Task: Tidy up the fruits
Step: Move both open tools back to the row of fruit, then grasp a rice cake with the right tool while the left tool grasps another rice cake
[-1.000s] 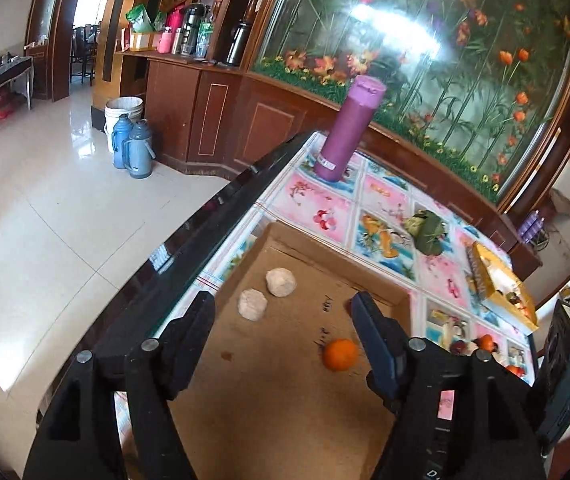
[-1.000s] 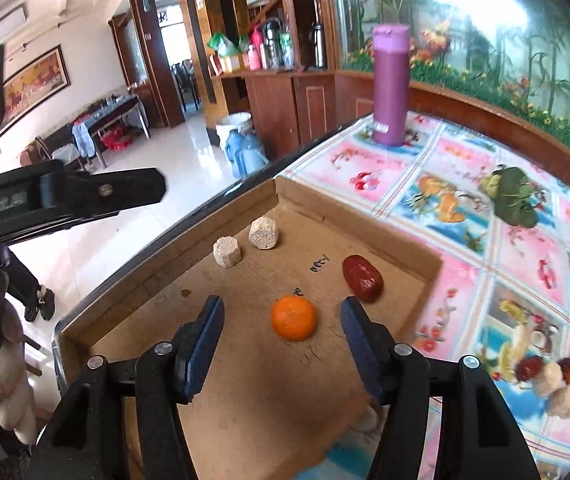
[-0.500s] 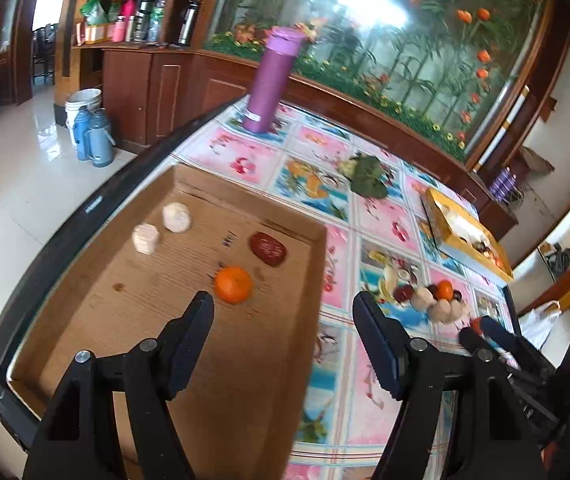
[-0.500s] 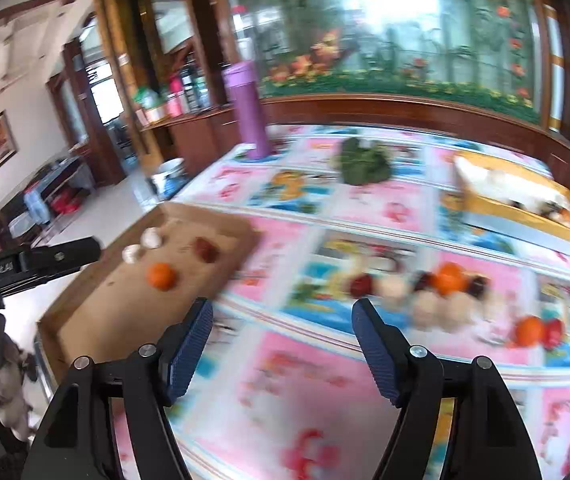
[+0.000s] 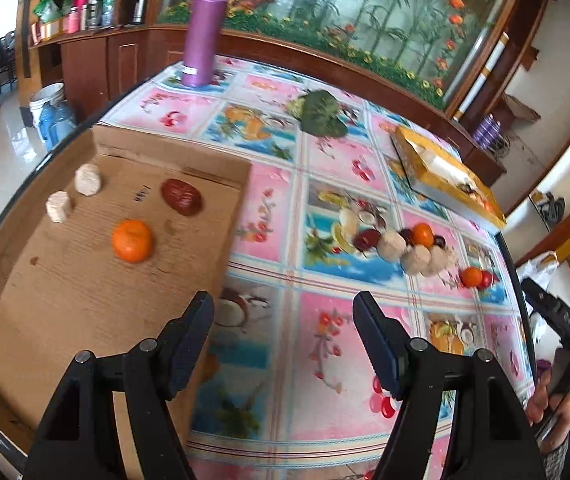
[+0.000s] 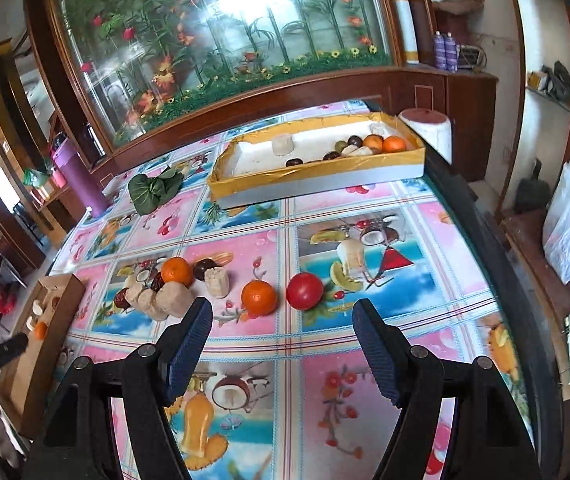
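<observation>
Tabletop (image 6: 365, 432): covered with a glossy cloth printed in pink and blue fruit panels; dark rim along its edges.

Cardboard tray (image 5: 85, 300): flat, brown, low-walled, at the left end of the tabletop. Holds one orange (image 5: 132, 240), one dark red date (image 5: 181, 197) beyond it, and two pale cut chunks (image 5: 73, 194) side by side toward the far left wall, all apart from one another.

Yellow-rimmed box (image 6: 317, 168): white inside, at the far right of the tabletop. Holds one pale chunk alone and a row of small dark, pale and orange fruits at its right end.

Purple flask (image 5: 204, 32): upright at the far left corner.

Leafy greens (image 6: 153, 192): lying between flask and box.

Loose fruit pile (image 6: 169, 284): mid-tabletop, between tray and box. An orange, dark dates and several pale chunks, bunched and touching.

Second loose orange (image 6: 259, 297): just right of the pile, standing alone.

Red tomato-like fruit (image 6: 305, 291): just right of that orange, close beside it but apart.

Left claw (image 5: 283, 332): jaws apart, nothing between them; above the tray's right edge and the cloth.

Right claw (image 6: 281, 332): jaws apart, nothing between them; poised near side of the lone orange and red fruit.
</observation>
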A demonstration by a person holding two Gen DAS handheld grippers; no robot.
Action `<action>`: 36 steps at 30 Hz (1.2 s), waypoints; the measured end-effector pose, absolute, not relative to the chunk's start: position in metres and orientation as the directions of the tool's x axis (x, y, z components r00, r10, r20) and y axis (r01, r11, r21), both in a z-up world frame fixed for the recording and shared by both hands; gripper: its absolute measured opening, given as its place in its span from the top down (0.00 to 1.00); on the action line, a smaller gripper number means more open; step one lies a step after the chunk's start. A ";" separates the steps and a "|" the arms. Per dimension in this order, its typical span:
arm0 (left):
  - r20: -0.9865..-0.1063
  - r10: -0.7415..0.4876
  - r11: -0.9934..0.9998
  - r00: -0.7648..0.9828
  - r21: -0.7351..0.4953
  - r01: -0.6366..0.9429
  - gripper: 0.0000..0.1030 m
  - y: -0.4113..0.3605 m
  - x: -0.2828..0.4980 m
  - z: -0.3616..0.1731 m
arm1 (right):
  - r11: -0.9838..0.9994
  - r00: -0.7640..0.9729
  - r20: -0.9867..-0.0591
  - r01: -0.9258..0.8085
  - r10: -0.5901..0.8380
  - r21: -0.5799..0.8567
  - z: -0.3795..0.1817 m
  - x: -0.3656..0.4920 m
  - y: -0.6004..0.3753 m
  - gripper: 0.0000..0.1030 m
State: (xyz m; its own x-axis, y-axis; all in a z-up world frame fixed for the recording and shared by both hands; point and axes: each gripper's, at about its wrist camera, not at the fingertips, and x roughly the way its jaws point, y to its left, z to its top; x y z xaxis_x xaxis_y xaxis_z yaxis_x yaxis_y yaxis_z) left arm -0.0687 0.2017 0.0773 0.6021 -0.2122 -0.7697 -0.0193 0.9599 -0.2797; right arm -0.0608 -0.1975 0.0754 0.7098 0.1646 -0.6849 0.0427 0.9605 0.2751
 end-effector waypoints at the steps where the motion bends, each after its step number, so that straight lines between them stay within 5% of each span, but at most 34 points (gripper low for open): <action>1: -0.772 -0.212 0.962 0.599 -0.272 -0.010 0.31 0.197 -0.069 0.076 | 0.958 0.705 -0.687 0.035 0.178 0.284 0.073 -0.056 -0.197 0.26; 10: -0.780 -0.245 0.965 0.577 -0.256 0.063 0.31 0.166 -0.067 0.070 | 0.945 0.646 -0.707 -0.076 0.289 0.317 0.049 -0.002 -0.148 0.26; 14: -0.787 -0.247 0.964 0.565 -0.256 0.064 0.31 0.162 -0.064 0.064 | 0.932 0.604 -0.715 -0.155 0.352 0.328 0.038 0.017 -0.111 0.40; 18: -0.789 -0.244 0.965 0.564 -0.256 0.059 0.31 0.165 -0.062 0.061 | 0.909 0.564 -0.714 -0.231 0.415 0.347 0.029 0.026 -0.090 0.40; 24: -0.788 -0.251 0.962 0.561 -0.268 0.054 0.31 0.169 -0.058 0.055 | 0.704 0.427 -0.561 -0.401 0.709 0.586 0.036 0.006 -0.095 0.39; 36: -0.789 -0.254 0.959 0.559 -0.279 0.043 0.31 0.168 -0.047 0.050 | 0.852 0.508 -0.704 -0.442 0.496 0.281 0.031 -0.020 -0.063 0.39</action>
State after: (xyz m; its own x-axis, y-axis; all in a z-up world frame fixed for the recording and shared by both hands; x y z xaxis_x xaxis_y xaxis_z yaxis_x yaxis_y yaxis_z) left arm -0.0471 0.1683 0.0505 0.5592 -0.2543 -0.7891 0.0426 0.9593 -0.2790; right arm -0.0204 -0.0628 0.0311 0.5081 0.4958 -0.7043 -0.4421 0.8519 0.2808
